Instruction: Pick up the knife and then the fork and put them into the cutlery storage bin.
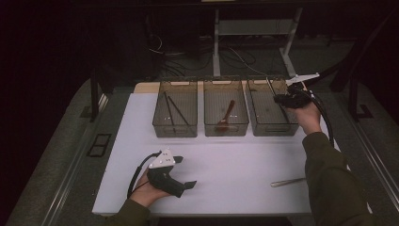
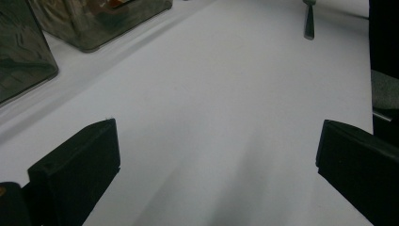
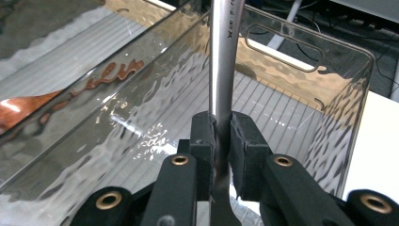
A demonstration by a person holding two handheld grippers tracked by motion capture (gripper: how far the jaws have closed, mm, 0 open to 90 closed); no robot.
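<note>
Item: metal utensil handle (image 3: pixel 224 70), clamped upright in my right gripper (image 3: pixel 222 141) over the right-hand bin (image 1: pixel 273 127). Left gripper (image 2: pixel 216 165): spread, empty, on the counter (image 1: pixel 235 165).

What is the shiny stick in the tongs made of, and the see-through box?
The stick looks like polished metal: silvery, with bright glints and tiny stamped letters. The box seems to be clear, brownish plastic: you see through its rippled walls.

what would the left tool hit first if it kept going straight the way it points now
Probably the metal utensil lying on the white table: the left tool points across bare surface, jaws wide open, and the utensil lies slightly off its centre line. Depth is unclear, so it might slide past.
</note>
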